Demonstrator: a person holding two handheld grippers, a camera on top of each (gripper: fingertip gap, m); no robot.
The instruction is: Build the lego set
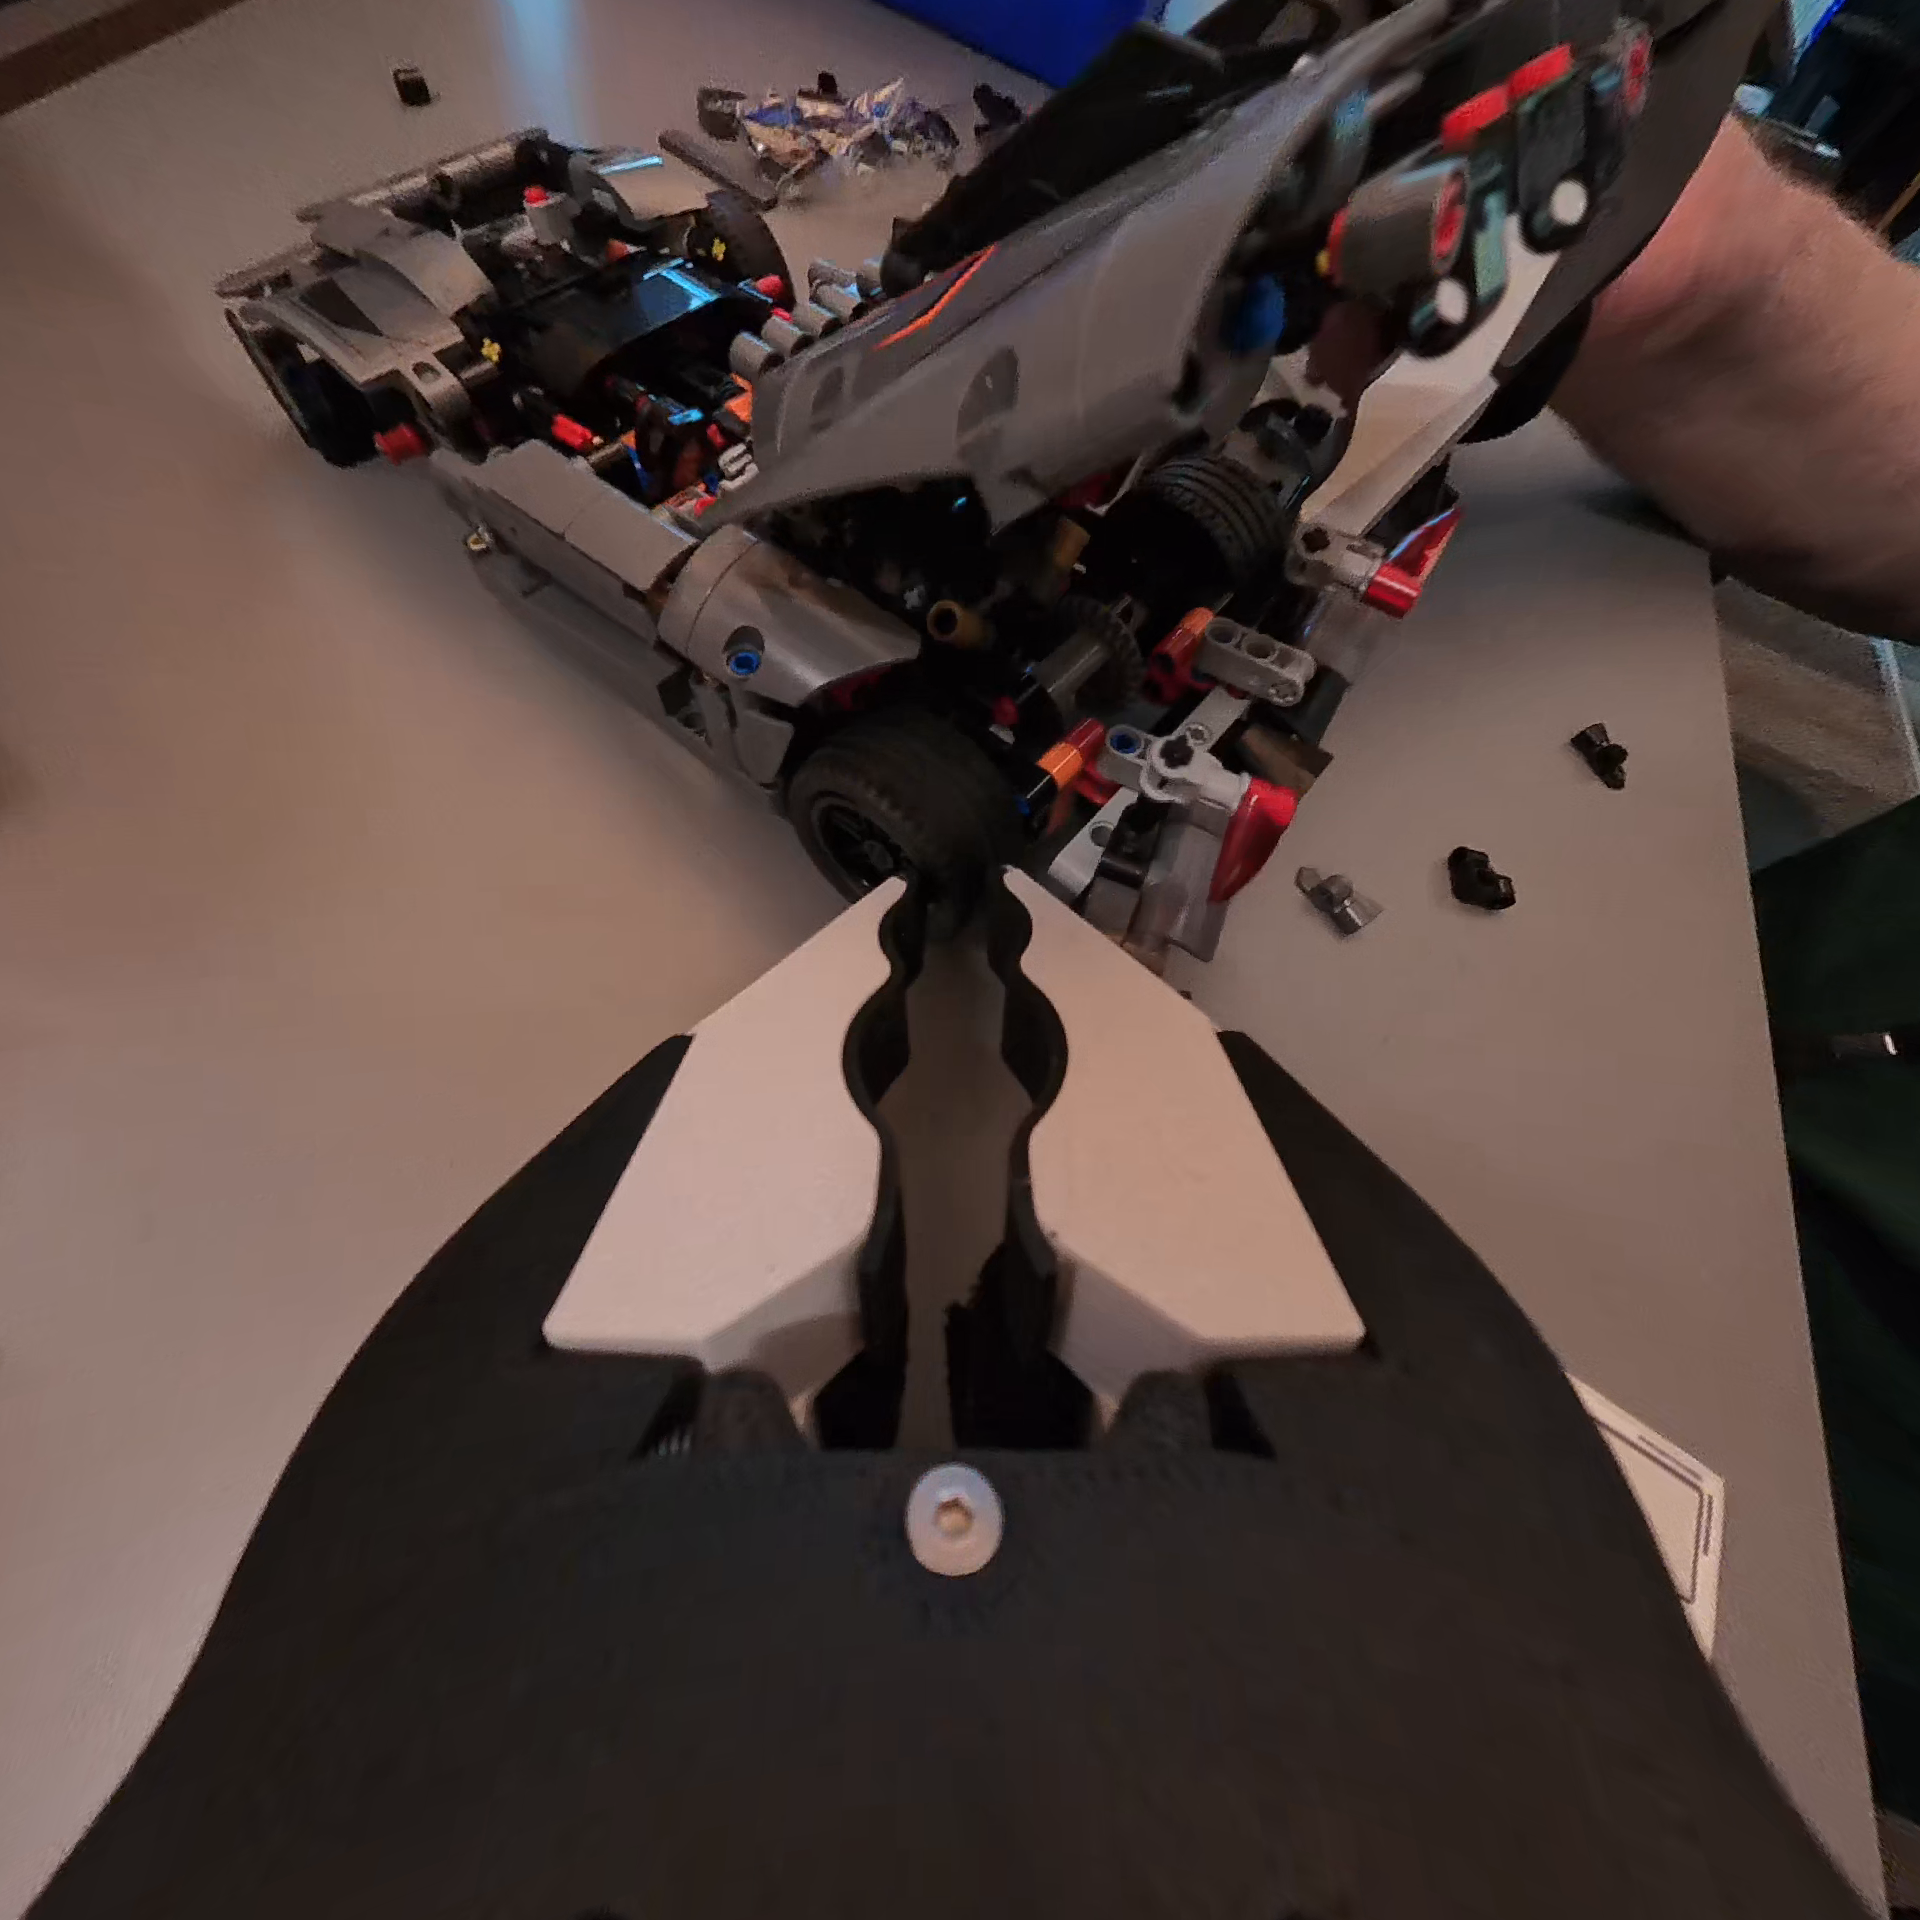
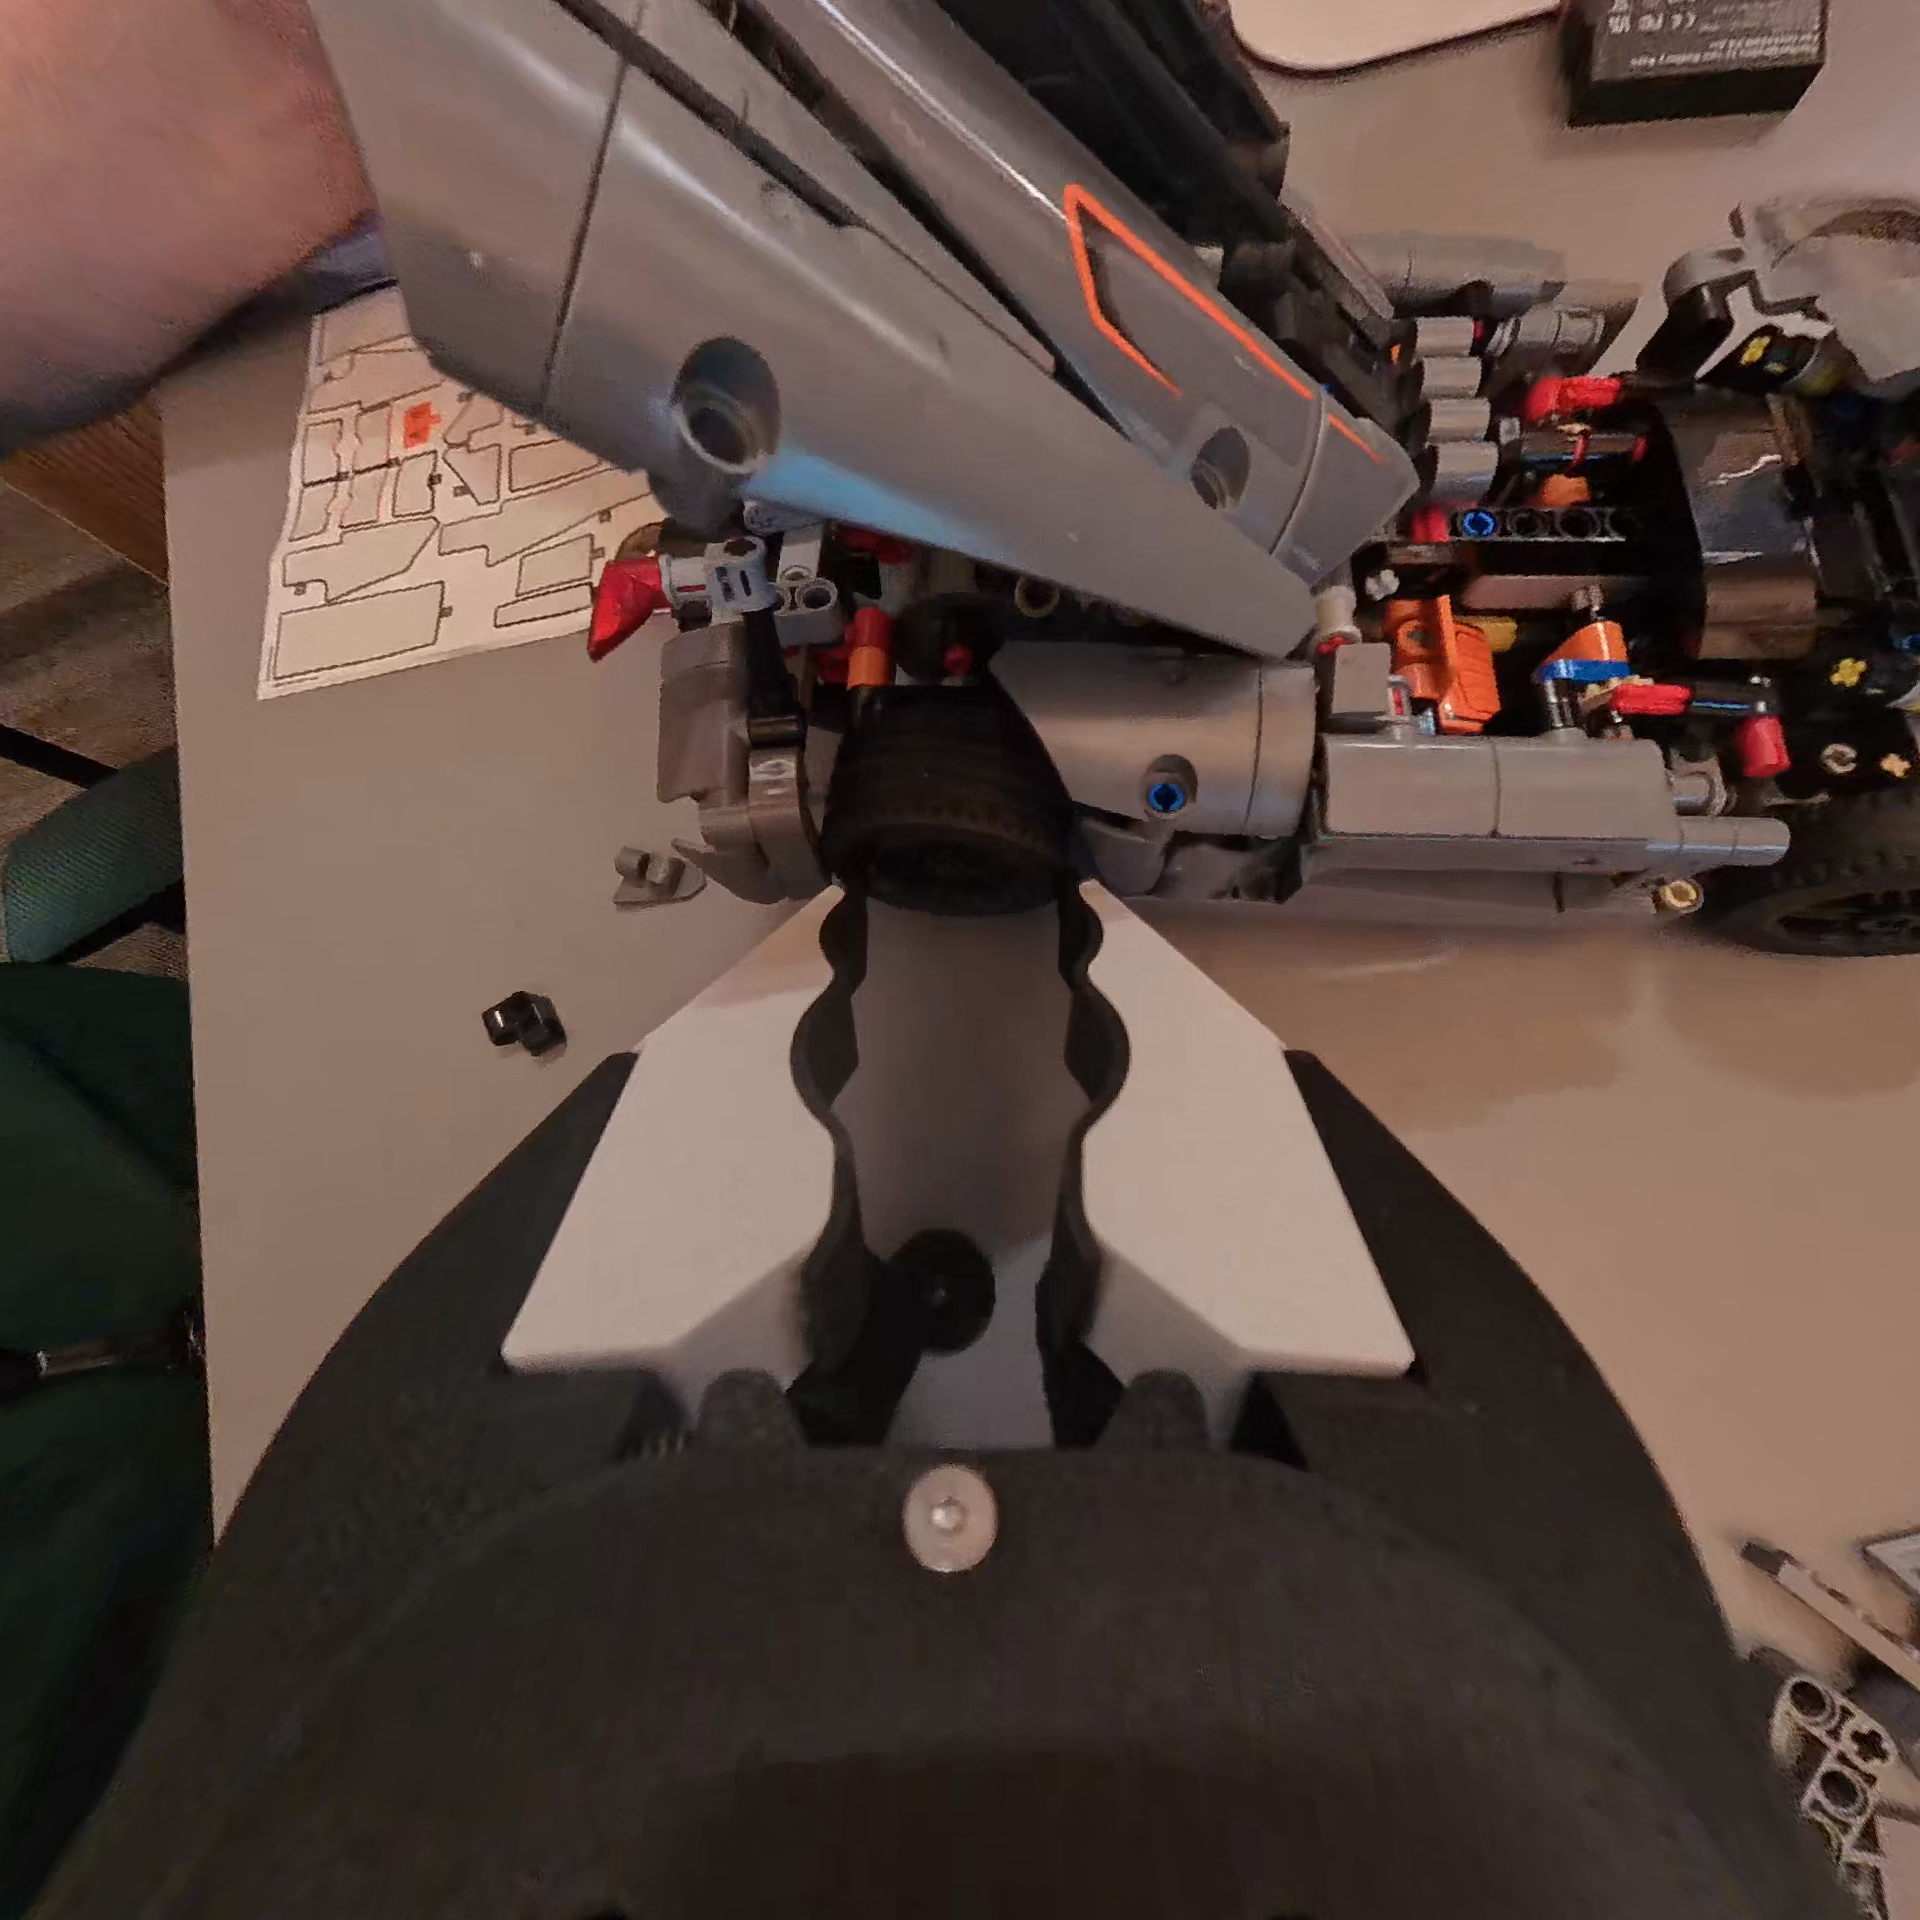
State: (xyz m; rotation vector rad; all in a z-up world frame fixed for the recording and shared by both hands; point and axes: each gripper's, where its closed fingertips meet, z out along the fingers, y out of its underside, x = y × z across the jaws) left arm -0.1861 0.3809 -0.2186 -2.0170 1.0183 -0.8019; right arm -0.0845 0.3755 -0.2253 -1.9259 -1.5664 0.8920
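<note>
My left gripper (image 1: 951, 899) is nearly shut and empty, right gripper (image 2: 956, 904) open around the rear tyre (image 2: 940, 821) of the lego car (image 1: 644, 540) on the table (image 1: 260, 831); rigid but pin-jointed, so grip chassis beams, not the hinged grey panel (image 2: 831, 343).

Panel (image 1: 1039, 343) upper end cut off by top edge in both views; whatever grips it is motion-blurred. Arm (image 1: 1745, 416) runs off the right edge. Tyre (image 2: 945, 821) lower part hidden behind right gripper (image 2: 956, 904) fingertips. Left gripper (image 1: 956, 899) tips overlap the tyre: contact unclear. Far-end loose bits (image 1: 831, 125) too blurred to identify.
</note>
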